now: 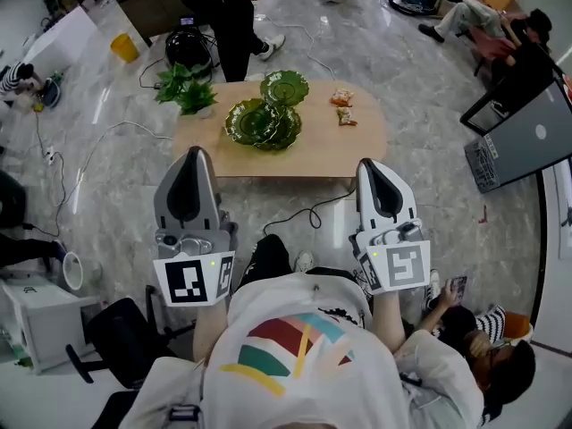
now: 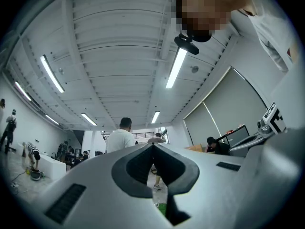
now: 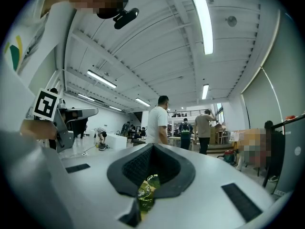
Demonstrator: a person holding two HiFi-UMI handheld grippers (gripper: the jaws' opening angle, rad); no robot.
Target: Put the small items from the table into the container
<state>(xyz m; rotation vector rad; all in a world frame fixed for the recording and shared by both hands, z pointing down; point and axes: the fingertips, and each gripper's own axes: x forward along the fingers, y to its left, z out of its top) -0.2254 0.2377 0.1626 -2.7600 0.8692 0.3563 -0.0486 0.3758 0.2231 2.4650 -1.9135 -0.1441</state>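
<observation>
Two small snack packets (image 1: 341,98) (image 1: 346,117) lie on the right part of the wooden table (image 1: 357,146). Left of them stand green leaf-shaped glass dishes, a stacked pair (image 1: 262,123) and a single one (image 1: 284,86) behind. Both grippers are held up close to my body, well short of the table. My left gripper (image 1: 191,153) (image 2: 153,148) is shut with nothing in it. My right gripper (image 1: 369,164) (image 3: 151,148) is also shut and empty. Through the notch under its jaws a bit of green dish (image 3: 147,191) shows.
A potted plant (image 1: 185,88) stands at the table's left corner. A person (image 1: 223,7) stands just behind the table. A cable (image 1: 304,214) runs over the floor in front of it. A dark panel (image 1: 527,132) is at the right and a white box (image 1: 36,315) at the left.
</observation>
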